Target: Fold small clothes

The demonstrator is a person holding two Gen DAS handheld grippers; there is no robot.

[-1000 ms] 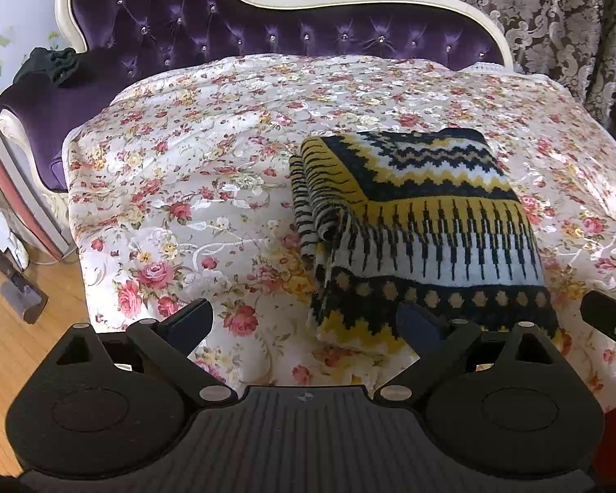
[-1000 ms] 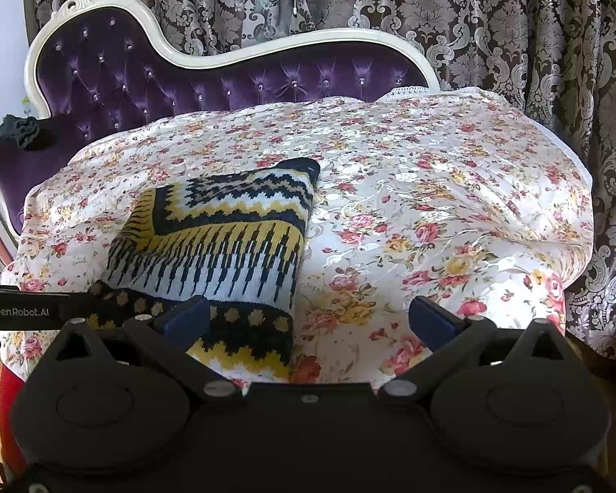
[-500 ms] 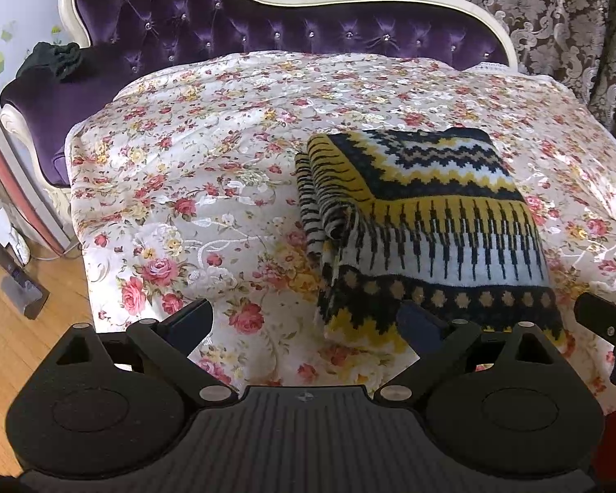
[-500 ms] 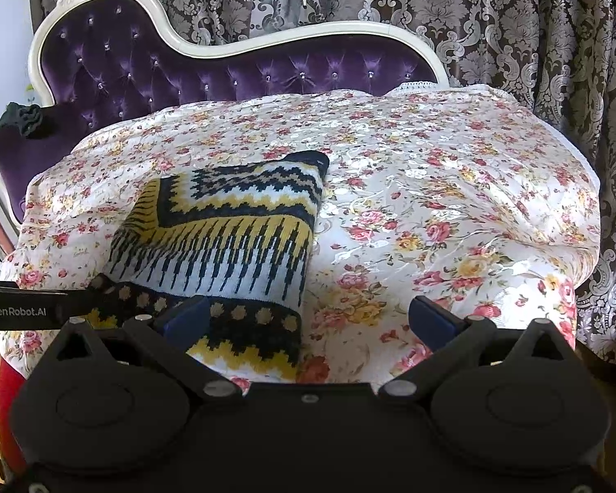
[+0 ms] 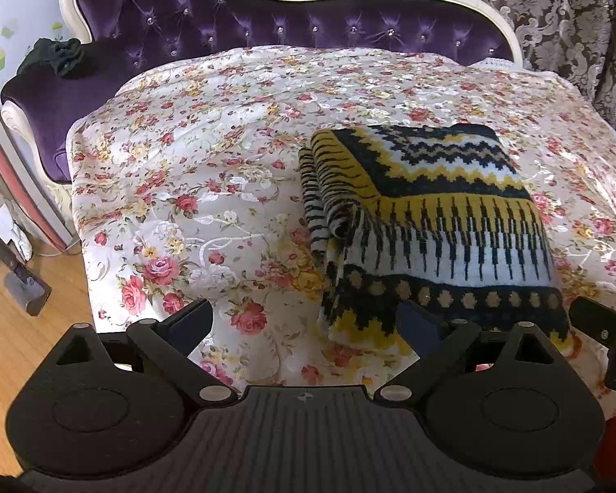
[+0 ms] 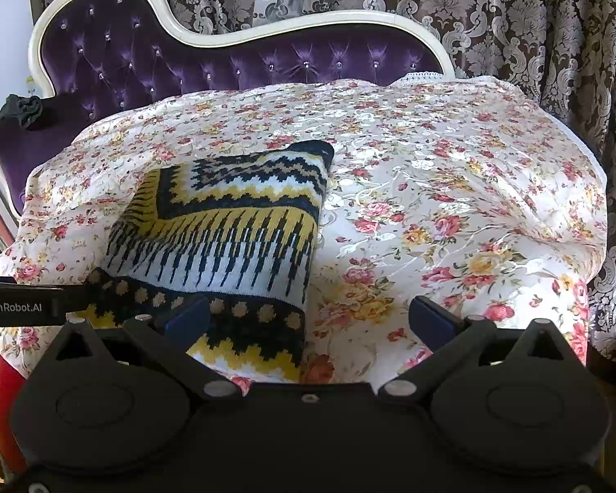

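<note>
Floral quilt (image 5: 209, 172) spread wide over a purple tufted sofa (image 5: 267, 28), patterned curtains (image 6: 513, 20) hanging behind. Far left, a dark bundle of cloth (image 5: 57, 55) sits on the sofa's arm, wooden floor (image 5: 8, 328) showing below. Moving in, the left gripper (image 5: 306, 322) hangs over the quilt's near edge, fingers spread wide and gripping nothing; its left finger (image 5: 189, 322) is above bare quilt, its right one in front of the sweater's hem. And there's the sweater (image 5: 427, 222), folded into a neat block of black, yellow and white knit, lying flat on the quilt toward the near edge, a rolled sleeve bunched along its left side. Further right, the right gripper (image 6: 308, 320) is also released, jaws apart: left finger (image 6: 185, 322) over the sweater's dotted hem band, right finger above the flowers. Neither claw visibly touches the knit. Far right, the quilt drapes down in front of the curtains.
</note>
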